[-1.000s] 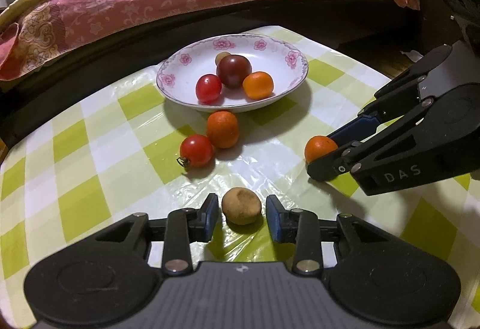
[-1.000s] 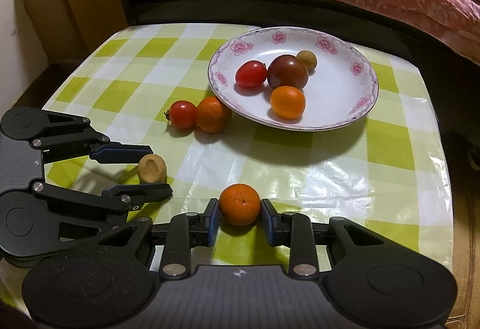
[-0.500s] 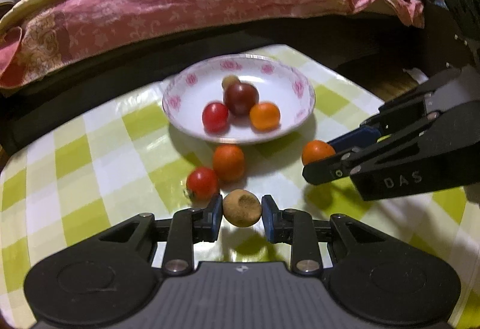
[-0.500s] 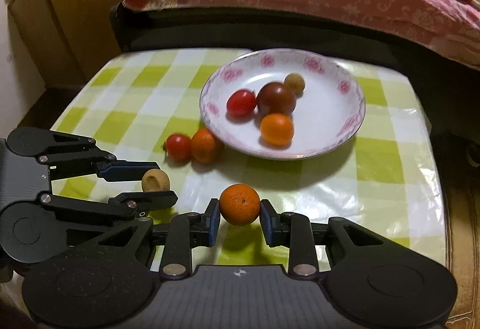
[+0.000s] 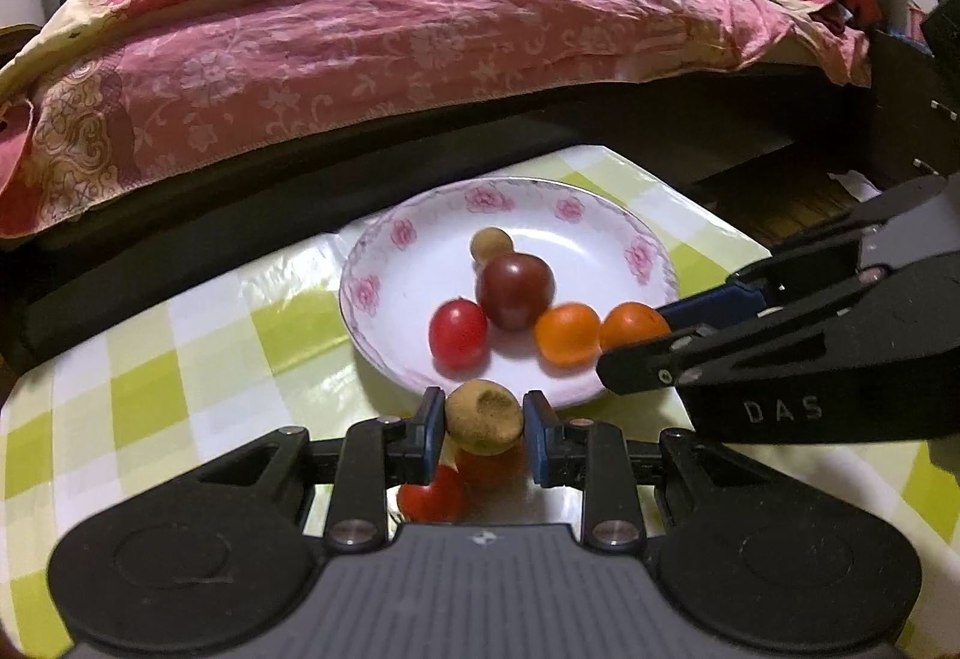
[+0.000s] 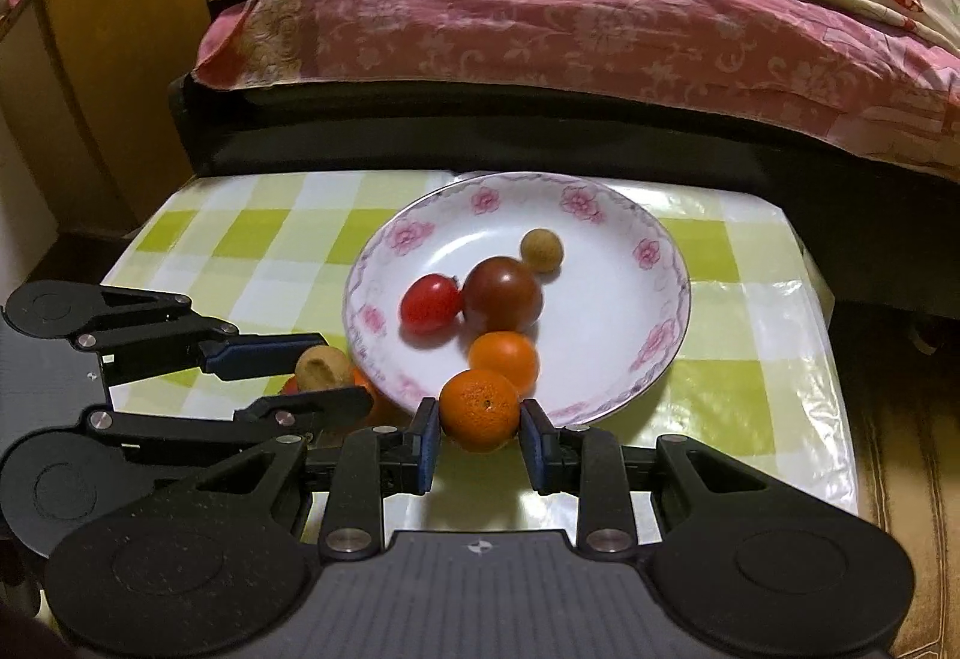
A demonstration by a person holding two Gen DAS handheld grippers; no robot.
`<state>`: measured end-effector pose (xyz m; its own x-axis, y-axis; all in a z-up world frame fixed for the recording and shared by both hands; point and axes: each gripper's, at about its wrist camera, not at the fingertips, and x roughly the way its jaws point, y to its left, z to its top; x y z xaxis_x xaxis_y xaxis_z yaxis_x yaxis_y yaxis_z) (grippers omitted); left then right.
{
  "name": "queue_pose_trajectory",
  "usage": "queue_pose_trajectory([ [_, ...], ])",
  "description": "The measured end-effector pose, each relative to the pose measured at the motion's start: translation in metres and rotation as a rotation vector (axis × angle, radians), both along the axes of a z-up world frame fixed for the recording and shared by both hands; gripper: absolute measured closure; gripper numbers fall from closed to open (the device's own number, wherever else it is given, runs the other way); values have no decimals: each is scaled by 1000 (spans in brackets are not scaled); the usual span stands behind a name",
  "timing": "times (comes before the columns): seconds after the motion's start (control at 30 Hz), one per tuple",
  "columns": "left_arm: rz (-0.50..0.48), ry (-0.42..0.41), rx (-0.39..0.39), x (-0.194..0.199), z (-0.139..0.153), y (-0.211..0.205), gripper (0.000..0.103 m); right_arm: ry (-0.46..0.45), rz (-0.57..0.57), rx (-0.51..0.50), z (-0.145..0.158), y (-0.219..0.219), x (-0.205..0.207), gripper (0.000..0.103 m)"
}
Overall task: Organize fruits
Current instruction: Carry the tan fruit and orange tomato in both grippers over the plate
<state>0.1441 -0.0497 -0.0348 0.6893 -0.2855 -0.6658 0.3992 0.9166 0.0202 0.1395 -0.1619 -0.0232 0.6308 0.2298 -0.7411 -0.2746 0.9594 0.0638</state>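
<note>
1. left wrist view – my left gripper [image 5: 483,422] is clamped on the small brown fruit [image 5: 483,418], held just at the near rim of the flowered plate [image 5: 612,233]; a red tomato [image 5: 429,497] lies on the checked cloth under the fingers.
2. right wrist view – my right gripper [image 6: 480,431] pinches the orange [image 6: 479,409] between both pads, over the plate's near edge, just in front of another orange [image 6: 504,361] in the plate.

Between the matt black plastic left gripper [image 5: 483,430] fingers sits a rough, dull brown fruit [image 5: 483,418]; ahead, a glossy glazed plate [image 5: 384,263] on shiny plastic-covered tablecloth [image 5: 198,359].
</note>
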Motion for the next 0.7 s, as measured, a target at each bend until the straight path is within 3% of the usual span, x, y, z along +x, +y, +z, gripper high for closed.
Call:
queue_pose_trajectory([
  [0.7,-3,13,74,33,-8,-17,66,-3,-60,-1,-9,-10,28,77],
])
